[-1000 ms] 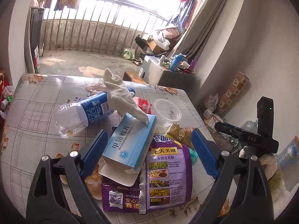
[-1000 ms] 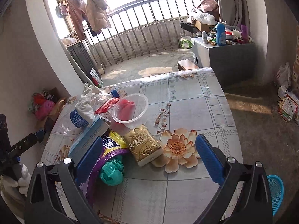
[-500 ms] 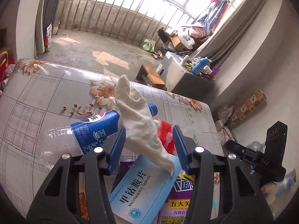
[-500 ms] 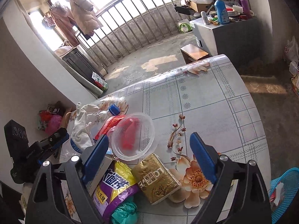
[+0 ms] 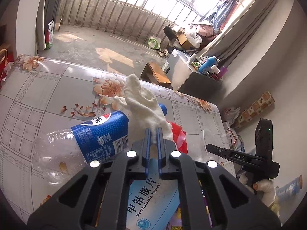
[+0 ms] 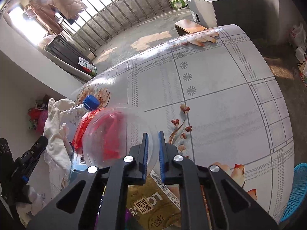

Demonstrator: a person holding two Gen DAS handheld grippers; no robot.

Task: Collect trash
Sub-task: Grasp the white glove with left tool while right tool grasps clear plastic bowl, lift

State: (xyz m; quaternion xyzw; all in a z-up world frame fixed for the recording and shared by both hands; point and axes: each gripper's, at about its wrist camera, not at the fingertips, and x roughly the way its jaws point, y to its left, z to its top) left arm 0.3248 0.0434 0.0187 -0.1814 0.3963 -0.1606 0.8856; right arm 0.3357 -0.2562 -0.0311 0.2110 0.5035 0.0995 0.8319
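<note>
Both grippers, wide open 1 second ago, have since closed on separate pieces of trash, so 2 pickups appear to be under way at once. The left gripper [image 5: 153, 134] now has its blue fingers pinched to a narrow slit on the lower end of a white rag [image 5: 143, 103], a limp, nubbly cloth that stands crumpled above the jaws and drapes over a plastic bottle [image 5: 84, 143]. The bottle lies on its side on the table [image 6: 220, 88], clear, thin-walled and dented, with a glossy blue label and blue cap. The right gripper [image 6: 153, 149] has narrowed around the rim of a clear plastic cup [image 6: 115, 136], a thin round container lying tilted against a red wrapper [image 6: 84, 126]; whether the fingers already press the rim cannot be told. A flat blue-and-white pill box [image 5: 151, 197] and a gold packet [image 6: 149, 201] lie beneath the grippers. A blue mesh basket [image 6: 295, 191], probably the destination, stands beside the table.
</note>
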